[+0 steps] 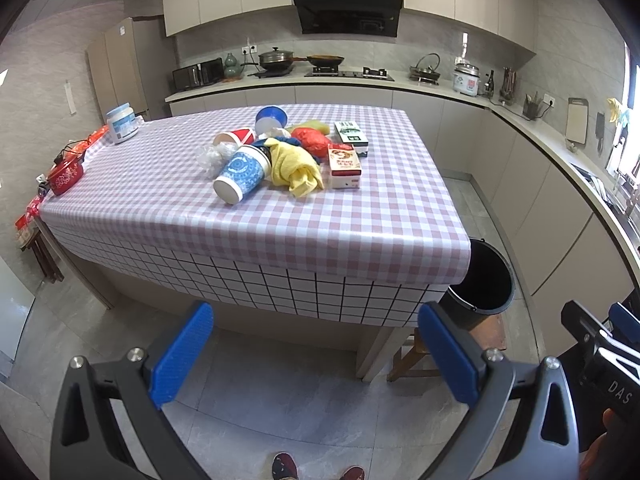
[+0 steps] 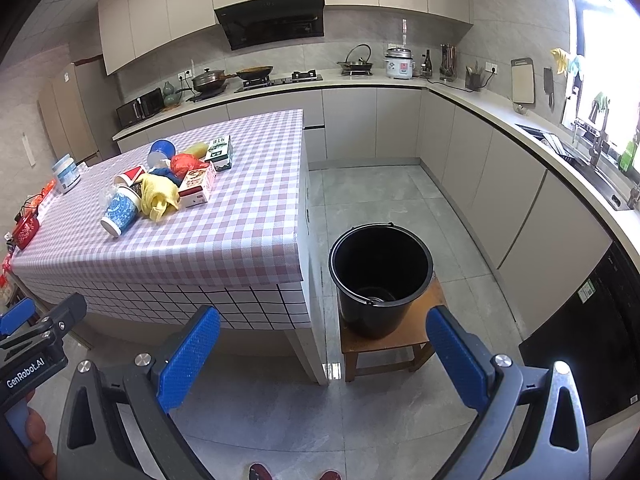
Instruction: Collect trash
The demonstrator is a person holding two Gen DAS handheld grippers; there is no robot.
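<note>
My left claw (image 1: 316,354) and right claw (image 2: 322,358) hang released, short of the counter (image 1: 248,216); its trash pile (image 1: 280,156) lies untouched, black bucket (image 2: 380,276) seemingly empty.

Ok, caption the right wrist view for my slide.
Open right gripper faces an empty black bucket on a wooden stool, beside the trash-strewn checkered table.

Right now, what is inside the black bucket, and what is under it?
The black bucket looks empty; only its bare bottom and the resting handle show. It stands on a small wooden stool beside the checkered table. The floor beneath the stool is partly hidden.
</note>
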